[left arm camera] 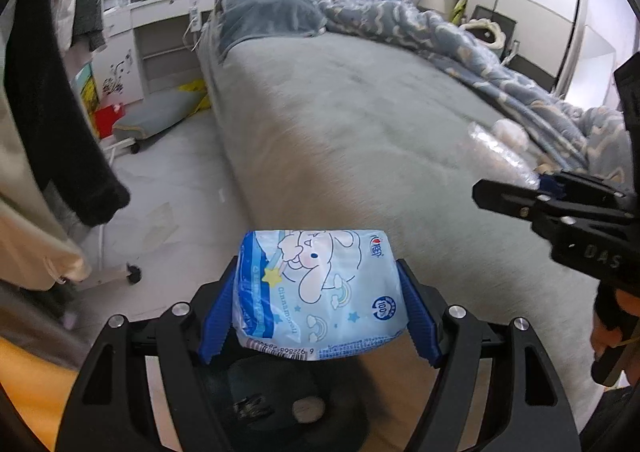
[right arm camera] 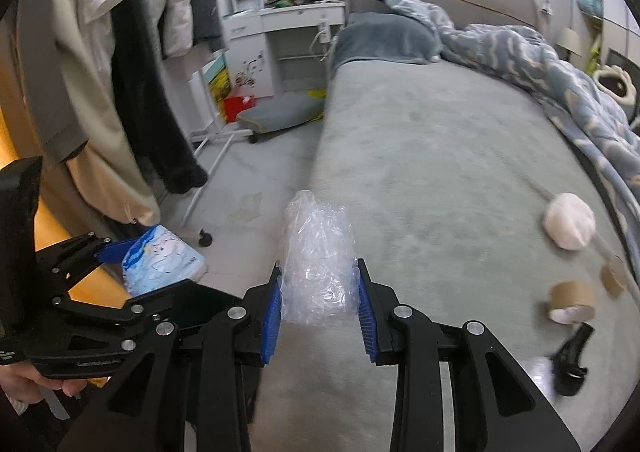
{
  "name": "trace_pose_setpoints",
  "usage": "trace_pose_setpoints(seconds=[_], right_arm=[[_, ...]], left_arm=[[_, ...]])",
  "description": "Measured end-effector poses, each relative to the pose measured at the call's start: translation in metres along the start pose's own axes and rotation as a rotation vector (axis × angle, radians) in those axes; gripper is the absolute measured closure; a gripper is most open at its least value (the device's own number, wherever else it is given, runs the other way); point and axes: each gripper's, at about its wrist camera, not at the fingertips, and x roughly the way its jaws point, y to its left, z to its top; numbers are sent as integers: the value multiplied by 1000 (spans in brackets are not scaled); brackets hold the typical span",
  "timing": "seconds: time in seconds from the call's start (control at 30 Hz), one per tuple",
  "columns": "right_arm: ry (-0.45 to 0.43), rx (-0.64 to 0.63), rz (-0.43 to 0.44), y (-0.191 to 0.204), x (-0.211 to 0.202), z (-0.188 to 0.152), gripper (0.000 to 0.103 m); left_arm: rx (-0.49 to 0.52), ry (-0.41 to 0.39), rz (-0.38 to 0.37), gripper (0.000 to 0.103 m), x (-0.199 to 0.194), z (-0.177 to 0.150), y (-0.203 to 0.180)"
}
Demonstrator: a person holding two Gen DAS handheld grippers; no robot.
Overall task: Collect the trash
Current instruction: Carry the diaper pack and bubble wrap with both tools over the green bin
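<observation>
The left gripper (left arm camera: 320, 304) pinches a soft, light tissue pack (left arm camera: 316, 292) between its fingers; squeezed at mid-body, it should hold. The right gripper (right arm camera: 320, 304) pinches a crumpled clear wrap (right arm camera: 318, 264), springy and slippery, best gripped low. Only the right view shows, right of its fingers on the bed (right arm camera: 440, 132), a white wad (right arm camera: 568, 226) and tape rolls (right arm camera: 572, 298)
</observation>
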Motion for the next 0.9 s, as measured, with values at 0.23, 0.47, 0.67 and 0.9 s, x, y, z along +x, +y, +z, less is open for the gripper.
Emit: trace_pose_setpoints(seconds=[0.23, 0.47, 0.67, 0.9], right_arm=[[43, -43, 74, 41, 22, 0, 69], [75, -90, 116, 72, 37, -2, 69], [160, -124, 136, 92, 65, -15, 69], [259, -151, 136, 107, 105, -31, 69]], left_arm=[[-49, 137, 24, 27, 26, -26, 43], [-85, 275, 29, 27, 47, -51, 71], [-83, 397, 18, 27, 63, -76, 89], [-90, 489, -18, 27, 69, -97, 102]])
